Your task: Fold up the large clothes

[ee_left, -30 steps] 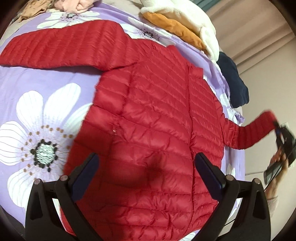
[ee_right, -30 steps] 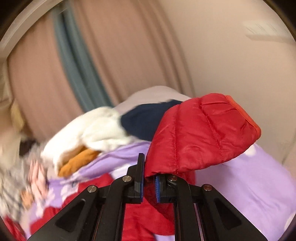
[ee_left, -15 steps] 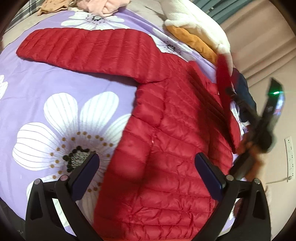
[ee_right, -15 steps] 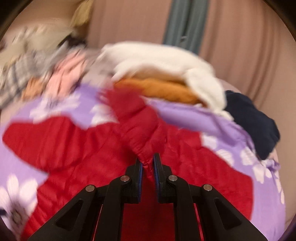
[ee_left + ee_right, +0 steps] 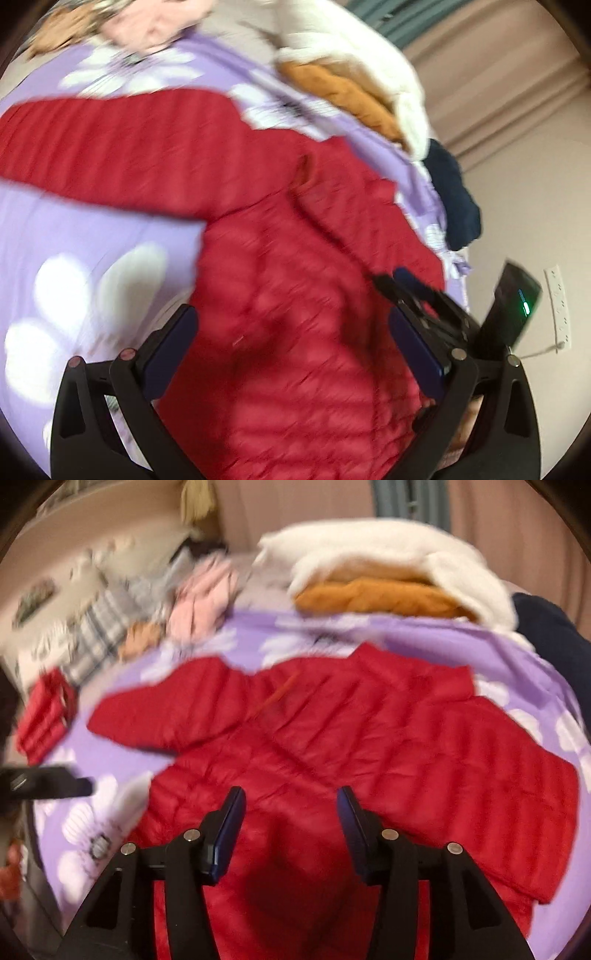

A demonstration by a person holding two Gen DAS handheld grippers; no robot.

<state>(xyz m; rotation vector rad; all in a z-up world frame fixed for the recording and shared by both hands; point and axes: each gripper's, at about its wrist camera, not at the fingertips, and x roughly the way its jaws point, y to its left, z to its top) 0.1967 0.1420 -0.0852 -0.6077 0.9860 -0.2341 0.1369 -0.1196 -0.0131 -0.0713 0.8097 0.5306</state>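
Note:
A red quilted puffer jacket (image 5: 295, 295) lies flat on a purple flowered bedspread (image 5: 92, 229). One sleeve stretches out to the left (image 5: 110, 147); the other sleeve lies folded across the body (image 5: 461, 775). My left gripper (image 5: 291, 336) is open and empty above the jacket's lower body. My right gripper (image 5: 290, 823) is open and empty above the jacket's middle; it also shows in the left wrist view (image 5: 406, 288) at the right. Both views are blurred by motion.
A white fleece (image 5: 388, 550) over an orange garment (image 5: 369, 598) lies at the far side, a navy garment (image 5: 454, 206) at the bed's right edge. Pink (image 5: 199, 602) and plaid (image 5: 96, 635) clothes lie far left. A folded red item (image 5: 44, 716) sits at left.
My right gripper carried the right sleeve over the jacket body, let it go and opened. The sleeve now lies folded across the jacket. My left gripper shifted slightly.

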